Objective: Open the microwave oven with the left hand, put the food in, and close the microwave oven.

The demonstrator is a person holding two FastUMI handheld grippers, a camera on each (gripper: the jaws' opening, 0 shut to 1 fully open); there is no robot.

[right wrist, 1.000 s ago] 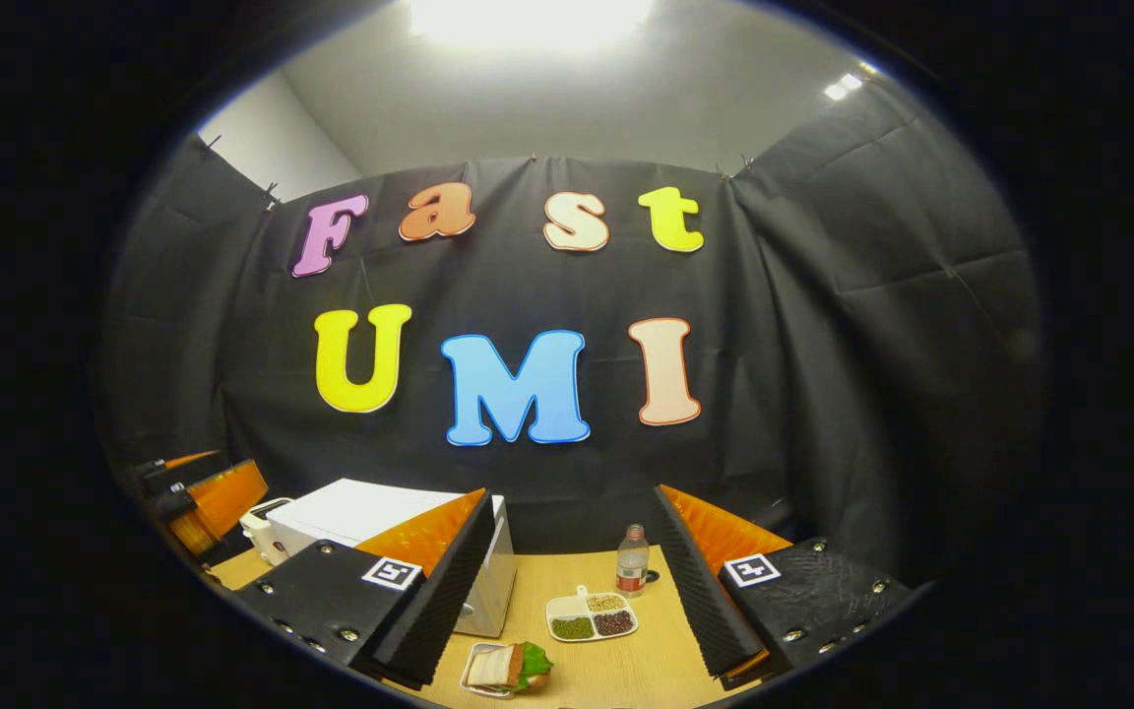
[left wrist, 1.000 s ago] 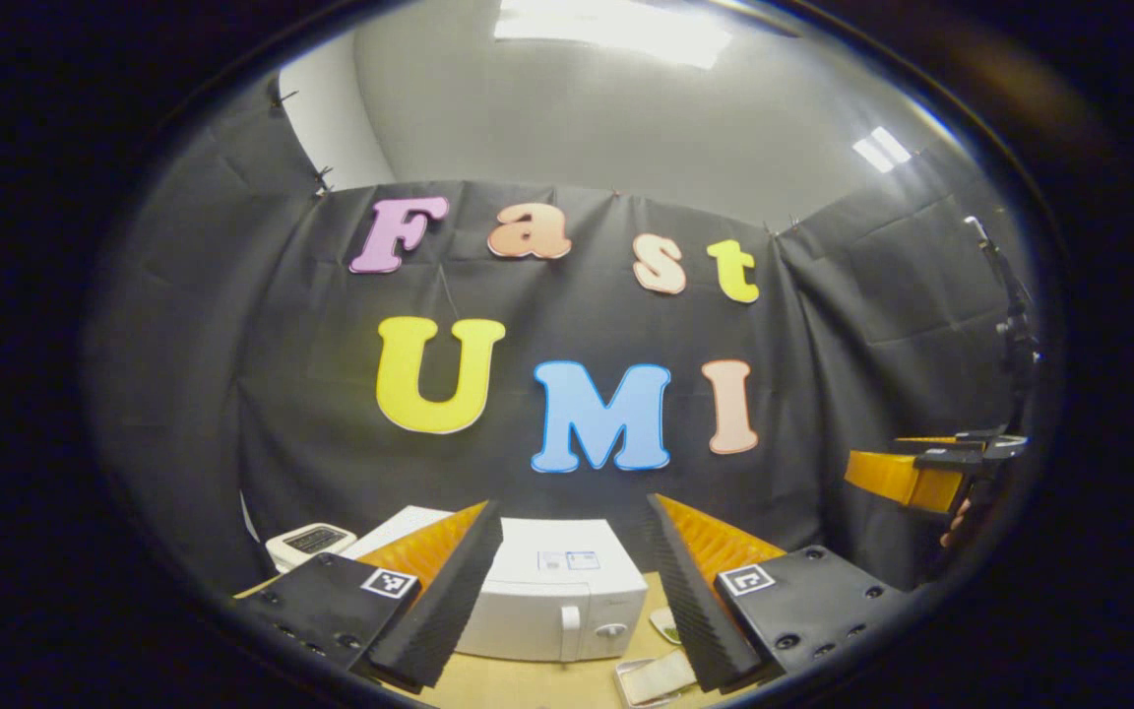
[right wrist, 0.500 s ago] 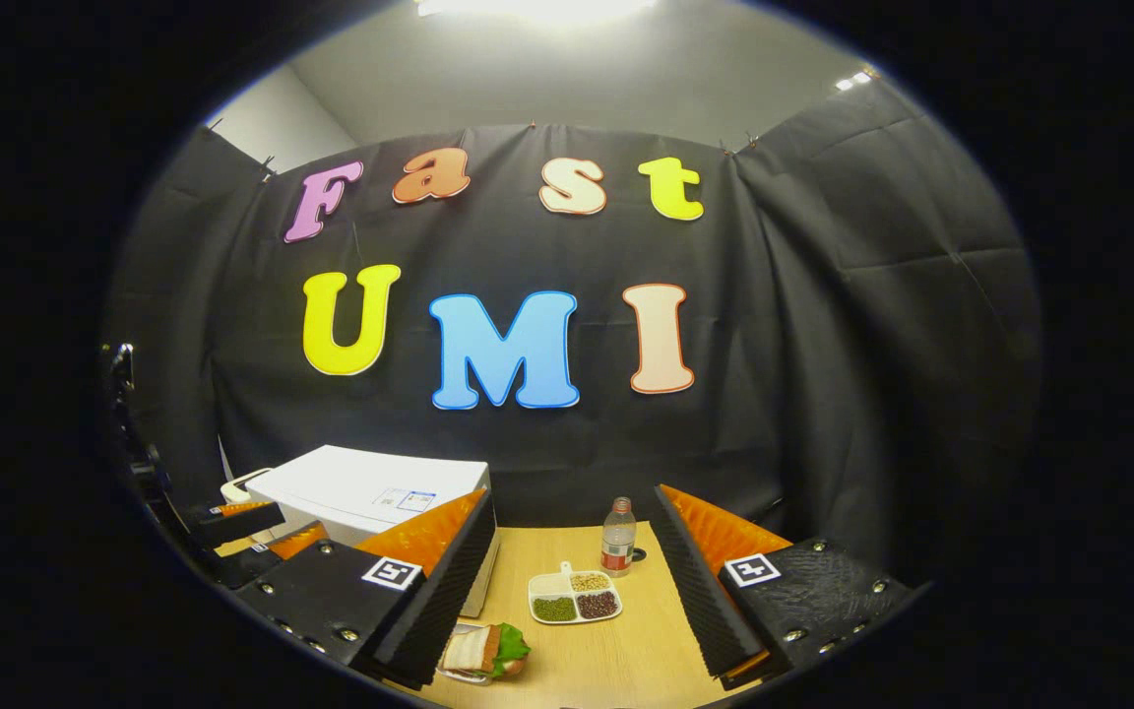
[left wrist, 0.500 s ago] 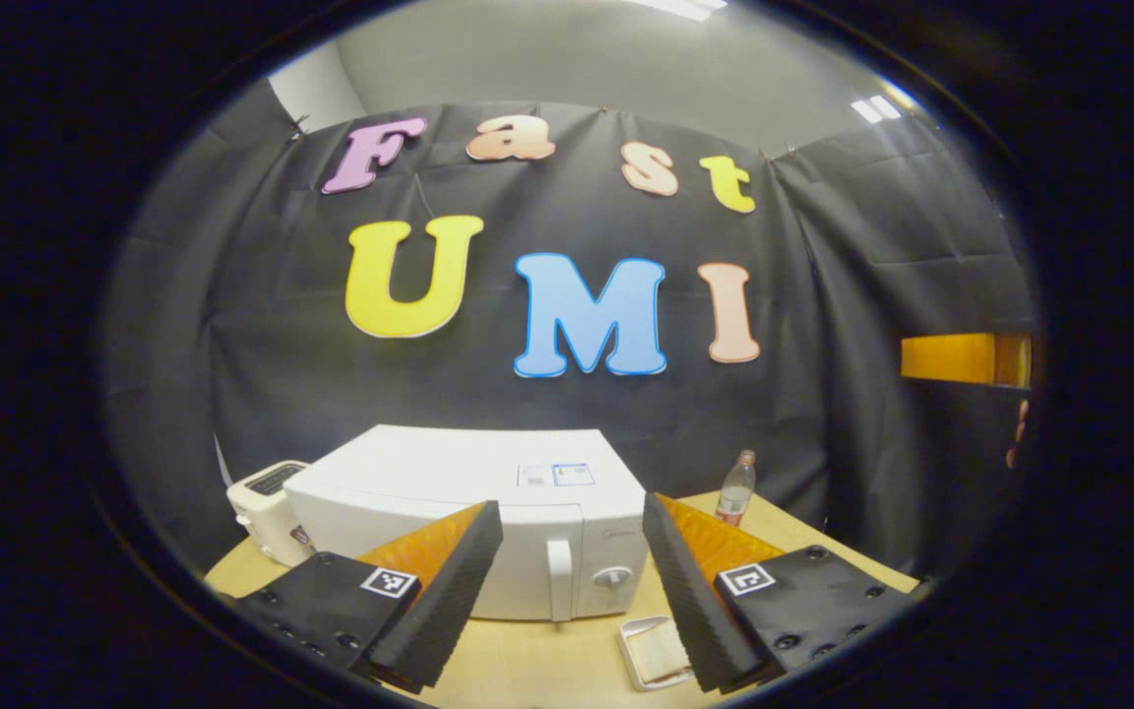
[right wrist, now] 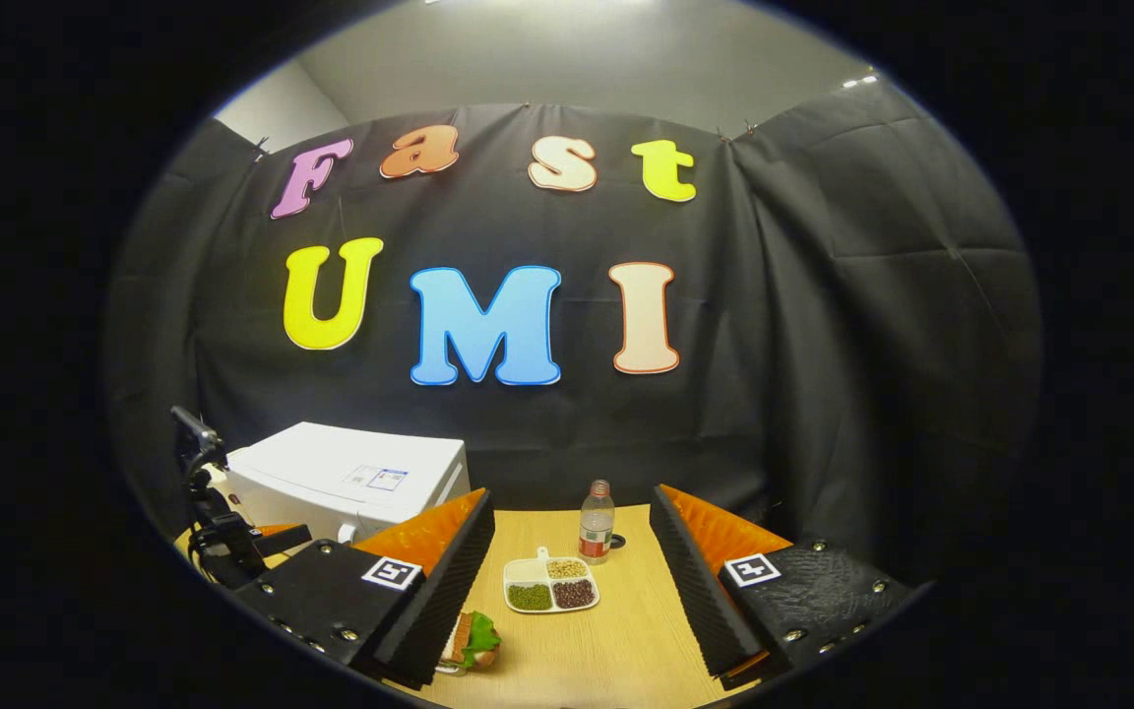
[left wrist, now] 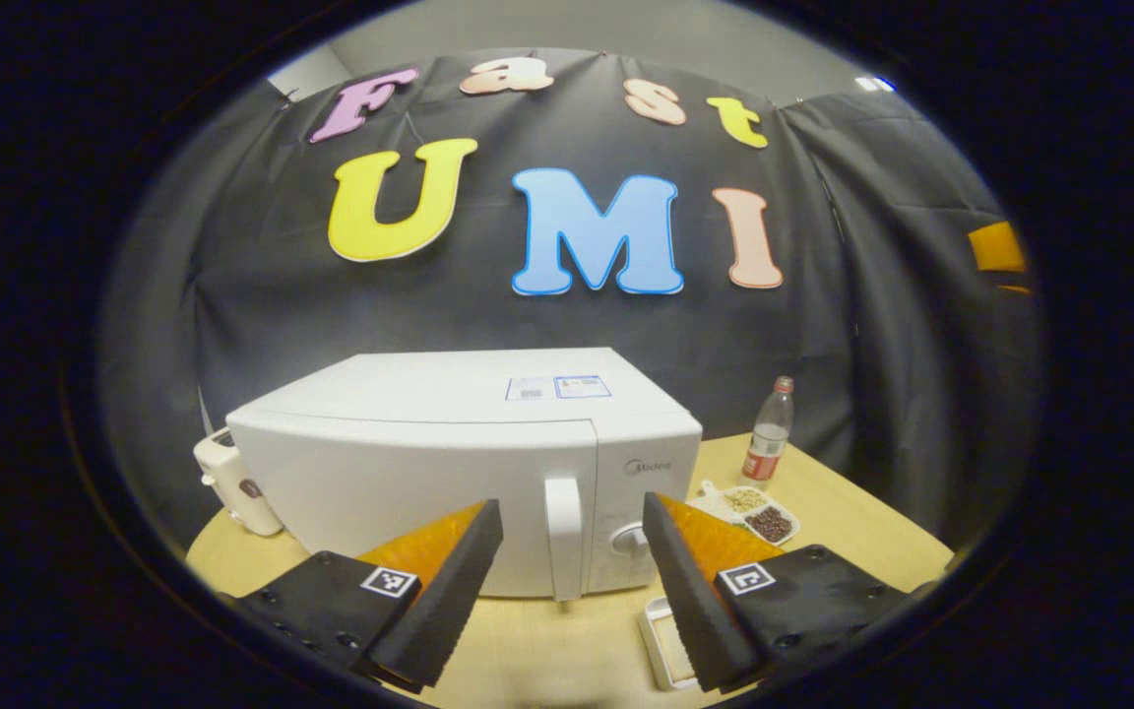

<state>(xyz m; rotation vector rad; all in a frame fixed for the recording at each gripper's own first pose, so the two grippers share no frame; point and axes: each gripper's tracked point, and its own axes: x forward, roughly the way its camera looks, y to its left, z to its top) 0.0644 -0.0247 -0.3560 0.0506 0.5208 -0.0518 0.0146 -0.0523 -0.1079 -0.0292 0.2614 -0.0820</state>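
A white microwave oven (left wrist: 449, 463) stands shut on the wooden table, its vertical door handle (left wrist: 563, 537) straight ahead in the left gripper view. My left gripper (left wrist: 567, 537) is open, its fingers on either side of the handle's line and still short of it. In the right gripper view the microwave oven (right wrist: 346, 478) sits at the left, and a sandwich with lettuce on a small tray (right wrist: 471, 640) lies just beside the left finger. My right gripper (right wrist: 572, 551) hangs open above the table with nothing between its fingers. The left gripper (right wrist: 232, 551) appears at the far left.
A white divided dish of beans (right wrist: 549, 586) and a small bottle (right wrist: 596, 522) stand mid-table, also seen as the dish (left wrist: 754, 507) and bottle (left wrist: 769, 443). A white toaster (left wrist: 227, 483) sits left of the microwave. A white tray corner (left wrist: 663, 645) lies by the left gripper's right finger.
The left gripper has tilted down and moved toward the microwave, which now looms large with its handle between the fingers' line. The right gripper has lowered slightly over the table.
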